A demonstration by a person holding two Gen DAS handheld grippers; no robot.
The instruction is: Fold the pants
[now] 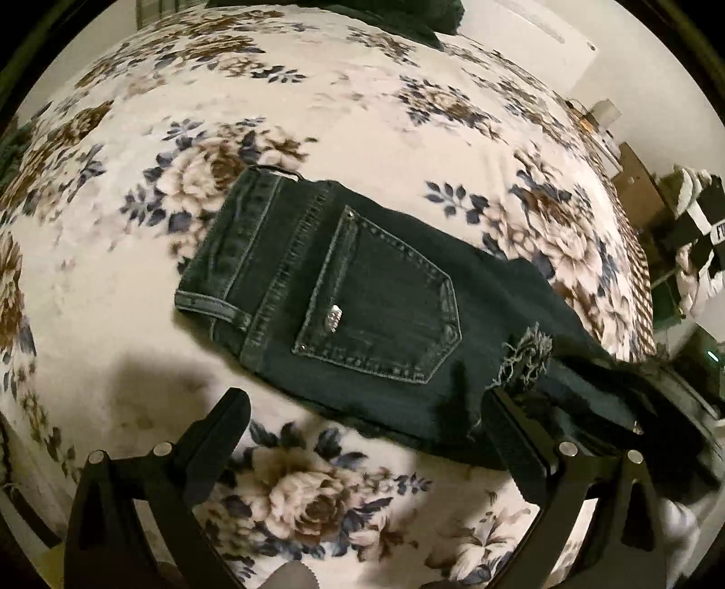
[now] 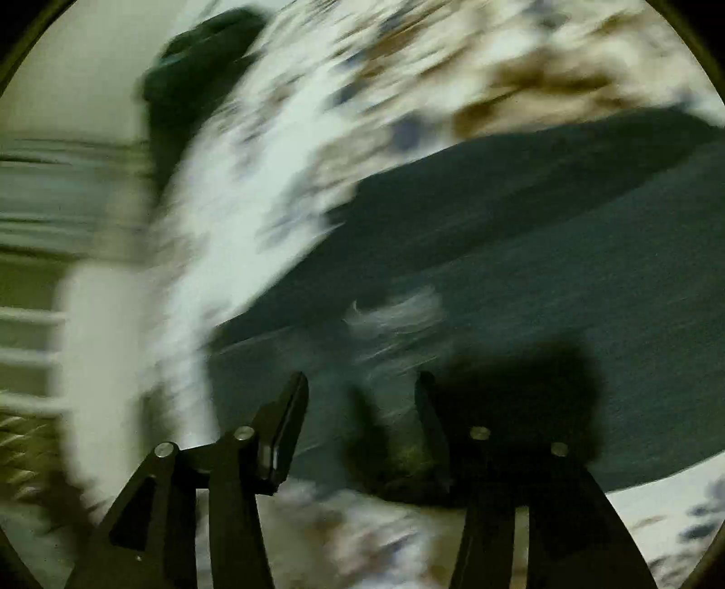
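Item: dark denim pants (image 1: 353, 290), lying on a bed under a floral blanket (image 1: 317, 104). Waistband end toward the left of the left wrist view, back pocket (image 1: 385, 308) uppermost, legs running off to the right. A frayed patch (image 1: 530, 353) showed where the fabric doubled over near the right finger of the left hand-held gripper (image 1: 367, 407).

Left hand-held gripper: jaws stood wide apart, empty, poised over the near edge of the pants; the right finger overlapped the fabric, though contact could not be confirmed.

Right hand-held gripper (image 2: 362, 385): jaws parted, nothing visibly between them, low over the denim (image 2: 543, 272). View heavily motion-blurred; a pale smear in the denim may have been the frayed patch, though detail was unreliable.

Also noted: a dark garment (image 1: 408, 18) at the far side of the bed; cluttered furniture (image 1: 679, 217) at right, contents unclear.

Step, as judged: pants appeared partly folded, with a grasp on the leg section pending. To do it well:
- take both layers at the edge, not the top one alone;
- space the two grips apart so the fold line stays straight;
- lift low, carry toward the waistband, align the edges before release.
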